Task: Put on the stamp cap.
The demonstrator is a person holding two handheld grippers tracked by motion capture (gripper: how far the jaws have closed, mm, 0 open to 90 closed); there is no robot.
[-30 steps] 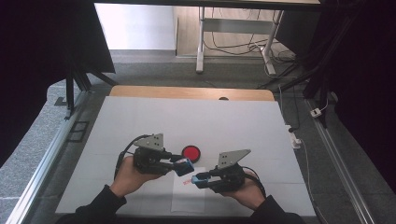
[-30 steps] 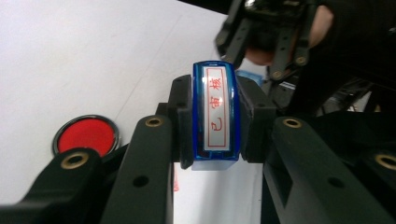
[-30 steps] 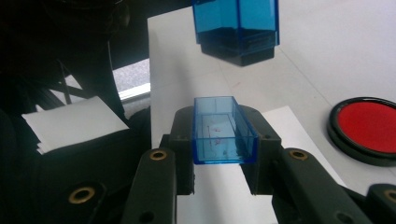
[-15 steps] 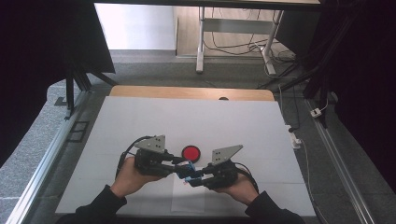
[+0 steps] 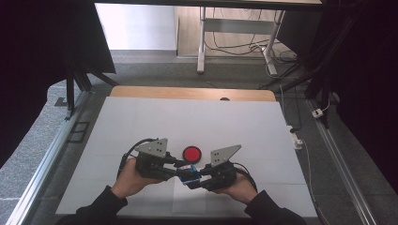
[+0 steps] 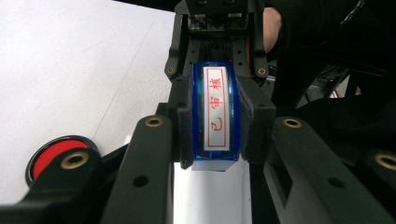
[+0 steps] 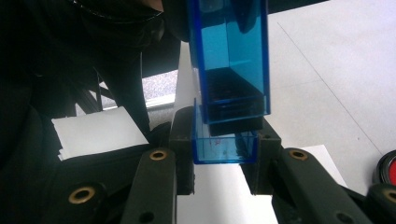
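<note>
Tools meet at lower centre of the high view. My left tool [image 5: 180, 169] clamps the translucent blue plastic stamp [image 6: 215, 114]; my right tool [image 5: 193, 182] grips its blue cap [image 7: 225, 145].

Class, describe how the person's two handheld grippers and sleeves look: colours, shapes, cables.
Both the left gripper and right gripper are black, each topped by a grey three-cornered plate and trailing a black cable. Their jaws are black bars with brass-coloured rivets. The person wears dark sleeves.
</note>
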